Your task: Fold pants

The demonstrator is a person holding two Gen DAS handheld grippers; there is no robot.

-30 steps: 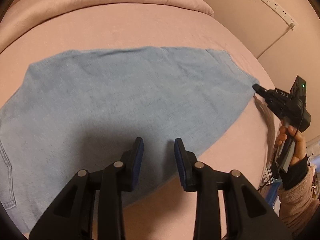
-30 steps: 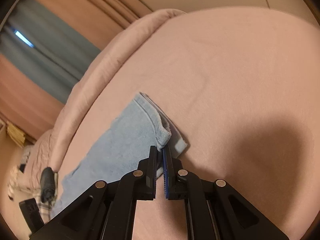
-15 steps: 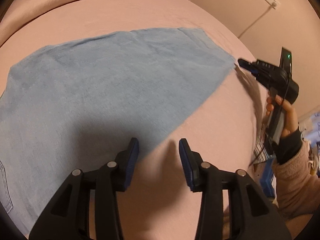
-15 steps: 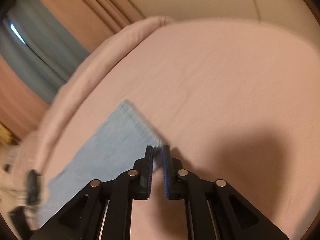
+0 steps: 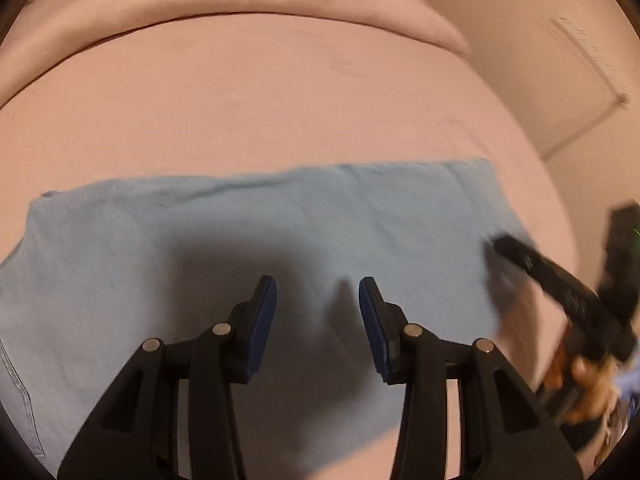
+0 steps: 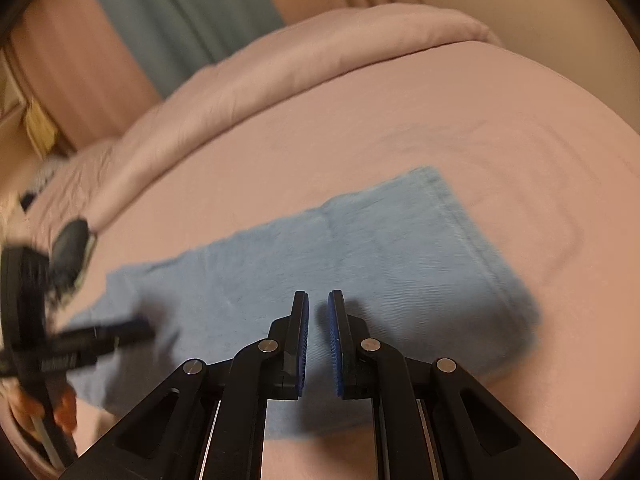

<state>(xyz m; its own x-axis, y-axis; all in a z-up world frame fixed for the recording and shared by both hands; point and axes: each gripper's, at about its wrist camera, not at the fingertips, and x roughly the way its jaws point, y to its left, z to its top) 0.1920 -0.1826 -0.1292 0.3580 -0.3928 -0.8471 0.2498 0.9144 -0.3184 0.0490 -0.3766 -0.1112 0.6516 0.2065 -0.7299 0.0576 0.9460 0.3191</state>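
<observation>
1. Pants [image 5: 248, 240] are light blue and lie flat across my pink bed [image 5: 280, 100], a long strip running left to right in the left wrist view, with a stitched seam showing at the far left edge.
2. My left gripper [image 5: 318, 312] hovers over the near part of the fabric, fingers spread wide with nothing between them, pointing toward the far side of the bed.
3. My right gripper [image 6: 318, 334] has its fingers narrowed to a small gap, blue pads facing each other, nothing pinched. It sits just above the cloth near the hemmed end [image 6: 472, 240].
4. From the left camera the right gripper comes in from the right edge, angled down and leftward, its tip at the hem end of the pants. It's blurry there, so I can't tell if it touches.
5. My right hand [image 5: 588, 392] is wrapped around that gripper's handle, low at the right.
6. A rolled pink duvet [image 6: 280, 64] runs along the far side.
</observation>
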